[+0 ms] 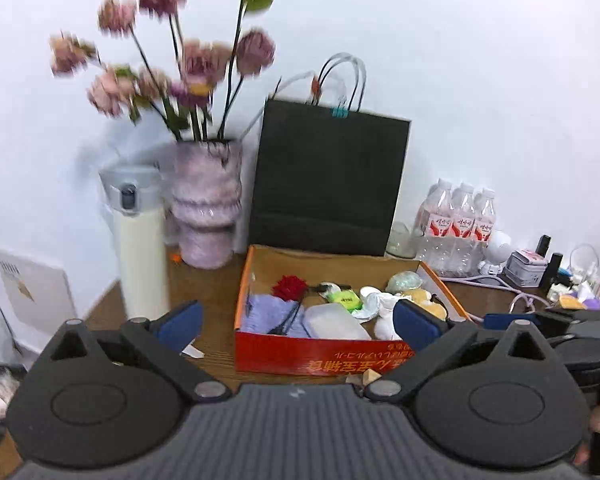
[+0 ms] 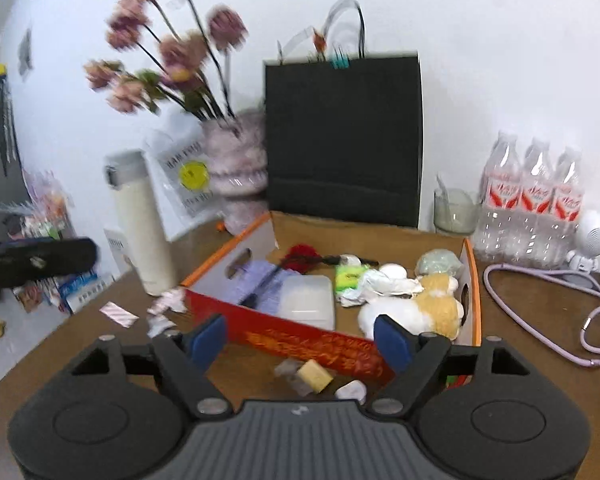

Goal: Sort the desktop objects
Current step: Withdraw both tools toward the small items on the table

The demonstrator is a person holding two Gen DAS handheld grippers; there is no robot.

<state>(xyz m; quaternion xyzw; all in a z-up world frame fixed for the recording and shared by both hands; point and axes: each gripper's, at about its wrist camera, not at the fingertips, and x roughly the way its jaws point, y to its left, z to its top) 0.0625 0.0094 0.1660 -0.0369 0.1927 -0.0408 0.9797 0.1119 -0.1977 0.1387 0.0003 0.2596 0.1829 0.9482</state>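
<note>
Left wrist view: orange cardboard box [image 1: 340, 354] on the brown worktop [image 1: 212, 300], both claws spread wide and empty.

Left claw [image 1: 298, 322] and right claw [image 2: 302, 340] hover before the box, which holds one red flower [image 1: 289, 286], one lilac cloth [image 1: 266, 314], one clear plastic case [image 1: 334, 322], one plush toy [image 2: 416, 312]. Behind stand one black bag [image 1: 328, 176], one vase [image 1: 206, 204], three bottles [image 1: 458, 216].

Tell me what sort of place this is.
Probably a home or dorm desk against a white wall: a wooden desktop crowded with a vase of flowers, a thermos, bottled water and a charging cable.
</note>
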